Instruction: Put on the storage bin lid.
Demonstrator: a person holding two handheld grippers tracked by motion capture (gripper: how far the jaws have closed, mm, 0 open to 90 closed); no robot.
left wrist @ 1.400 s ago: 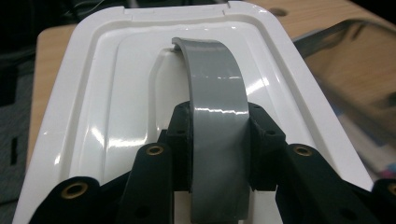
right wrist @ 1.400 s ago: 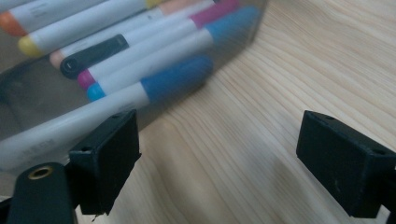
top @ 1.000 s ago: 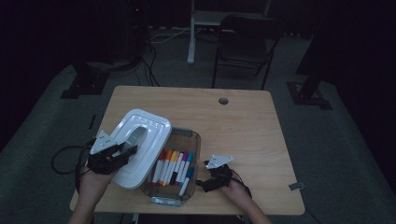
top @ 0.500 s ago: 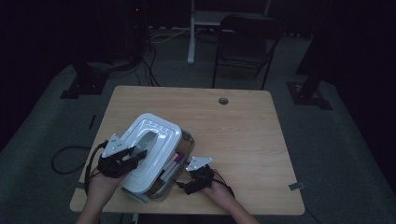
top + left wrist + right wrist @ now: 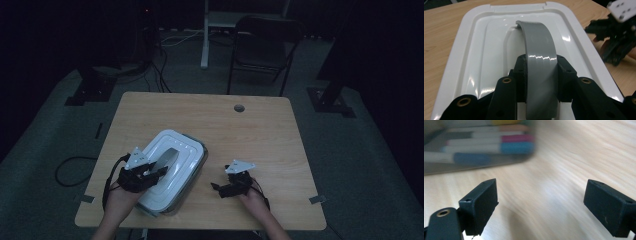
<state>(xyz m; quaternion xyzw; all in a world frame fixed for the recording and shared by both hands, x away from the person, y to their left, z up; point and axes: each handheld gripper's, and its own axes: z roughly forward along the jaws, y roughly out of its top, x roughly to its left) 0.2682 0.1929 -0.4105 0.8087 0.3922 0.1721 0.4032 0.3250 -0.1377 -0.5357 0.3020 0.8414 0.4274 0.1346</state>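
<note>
1. The left gripper [image 5: 541, 75] is clenched on the grey handle [image 5: 540, 62] of the white lid [image 5: 486, 57]; its two black pads press the handle's sides from left and right, so the grip sits across the handle's width, at the near end of the arch.

2. The handle's long axis runs straight away from this gripper, along the lid's own length. In the high view that line slants from the person's left hand up and to the right over the bench [image 5: 260, 130].

3. The lid [image 5: 172, 170] lies on top of the box [image 5: 200, 167], whose darker edge peeks out along the lid's right side. From these pictures I cannot tell whether the lid is seated all round or only resting there.

4. The right gripper [image 5: 541, 202] is released, jaws wide apart with only bare bench between them. In the high view it [image 5: 225, 189] sits just to the right of the box, apart from it, pointing left toward its side wall.

5. The right gripper view shows markers [image 5: 499, 146] through the box's clear wall, lying lengthwise across the picture.

6. Any pressing down or letting go falls to the left hand, which is on the lid; the right is nearest the box's free side and could steady it there.
</note>
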